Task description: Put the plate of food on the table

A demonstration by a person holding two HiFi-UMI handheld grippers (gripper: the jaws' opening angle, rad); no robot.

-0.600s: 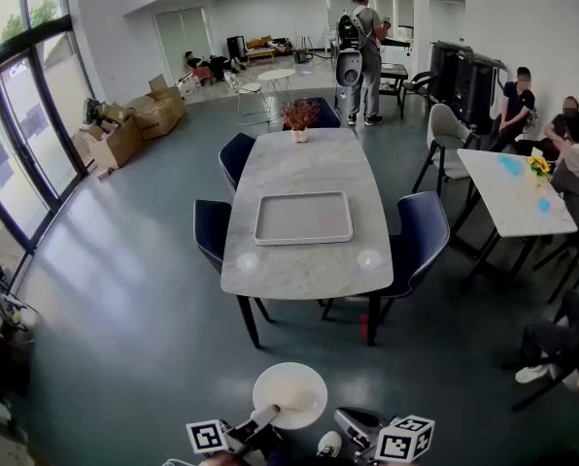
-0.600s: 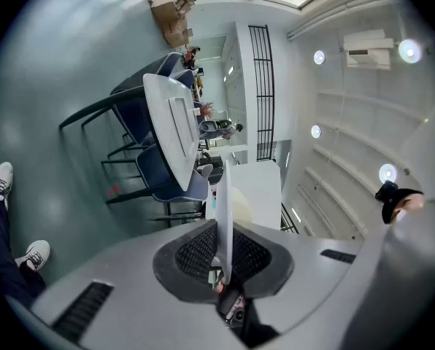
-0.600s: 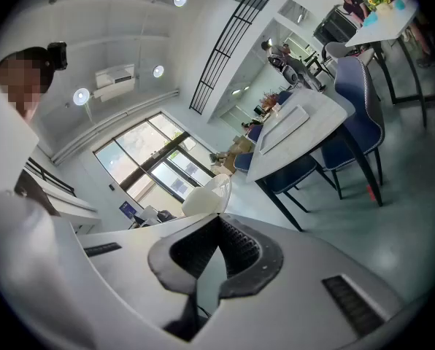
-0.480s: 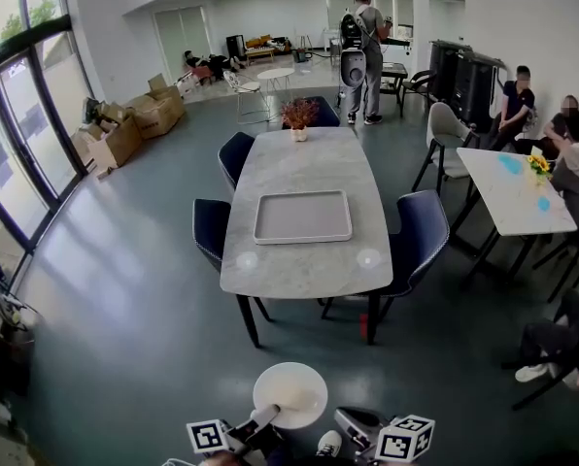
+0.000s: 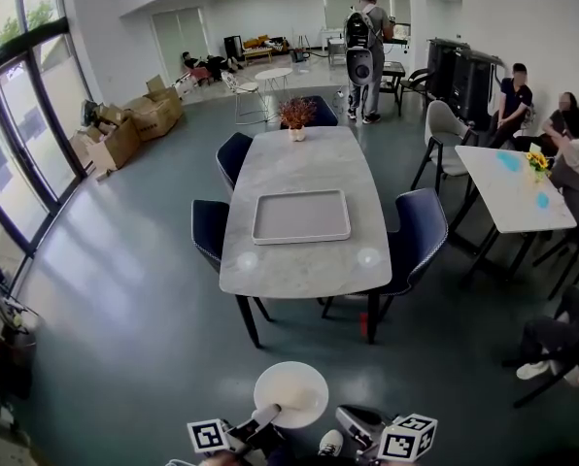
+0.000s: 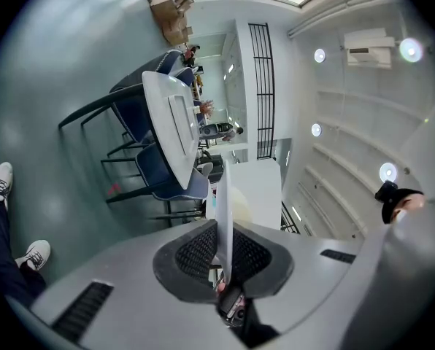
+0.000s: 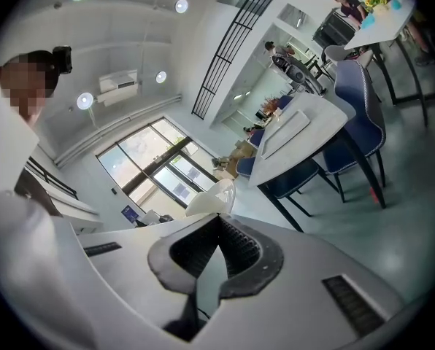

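Low in the head view, the left gripper (image 5: 268,416) is clamped on the plate's (image 5: 289,393) rim.
Its pads pinch the white rim edge-on. The right gripper (image 5: 348,418), bottom right of centre, has its jaws together on nothing, with the plate just past their tips. The plate hangs over the floor at bottom centre, well apart from the table (image 5: 299,260) at mid-frame, which bears a tray (image 5: 301,217) and a plant (image 5: 297,116).

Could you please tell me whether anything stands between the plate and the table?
Nothing visible does: only bare floor lies between the plate and the near end of the table. The chairs stand along its sides.
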